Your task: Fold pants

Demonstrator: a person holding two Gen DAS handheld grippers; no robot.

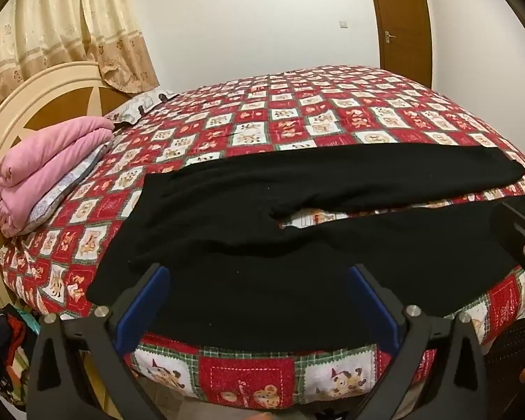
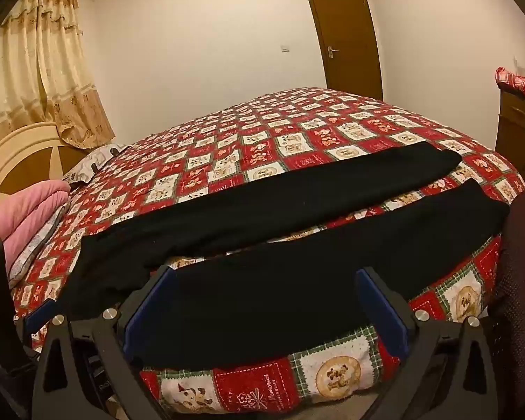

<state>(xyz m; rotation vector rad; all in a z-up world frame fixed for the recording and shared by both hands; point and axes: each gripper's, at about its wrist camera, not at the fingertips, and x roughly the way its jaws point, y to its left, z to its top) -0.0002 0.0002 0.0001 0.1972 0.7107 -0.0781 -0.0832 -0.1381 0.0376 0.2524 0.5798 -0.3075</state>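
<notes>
Pants (image 1: pixel 297 245), black, lie spread flat on a red patchwork quilt (image 1: pixel 297 115), legs apart; left gripper (image 1: pixel 259 276) and right gripper (image 2: pixel 266 276) hover wide open, holding nothing.

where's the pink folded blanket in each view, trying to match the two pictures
Left wrist view: the pink folded blanket lies at the left, on the bed by the headboard, left of the black pants.
Right wrist view: the blanket sits at the far left edge, partly cut off, also left of the pants.
Shared landmark: the brown door on the white wall behind the bed.
</notes>
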